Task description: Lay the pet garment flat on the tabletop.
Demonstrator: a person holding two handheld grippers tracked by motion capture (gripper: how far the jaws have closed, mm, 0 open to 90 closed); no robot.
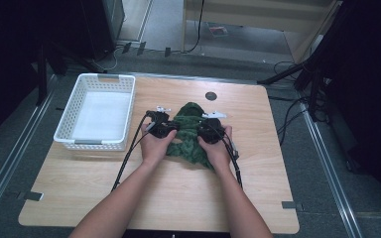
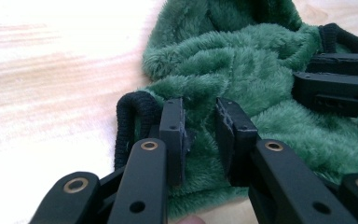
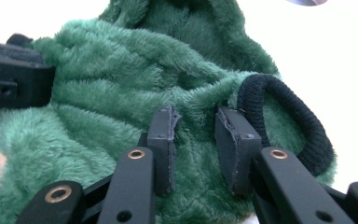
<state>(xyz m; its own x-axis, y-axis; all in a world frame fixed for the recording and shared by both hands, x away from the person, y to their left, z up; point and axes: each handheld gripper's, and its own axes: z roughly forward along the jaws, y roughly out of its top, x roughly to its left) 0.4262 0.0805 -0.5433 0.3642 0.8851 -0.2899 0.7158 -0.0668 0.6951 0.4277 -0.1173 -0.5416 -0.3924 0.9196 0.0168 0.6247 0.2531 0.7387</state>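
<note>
No text, label, brand, number or sign could be read anywhere. The small red-and-white item (image 1: 218, 30) on the floor far beyond the counter (image 1: 258, 163) was too blurred to make out whether it carried any lettering.

A: What blocks the table (image 1: 188, 193)?
B: The white basket (image 1: 98, 112) at nine o'clock and the green fleece (image 1: 188, 134) at centre.
A: Open room?
B: Bare wood from three to six o'clock.
</note>
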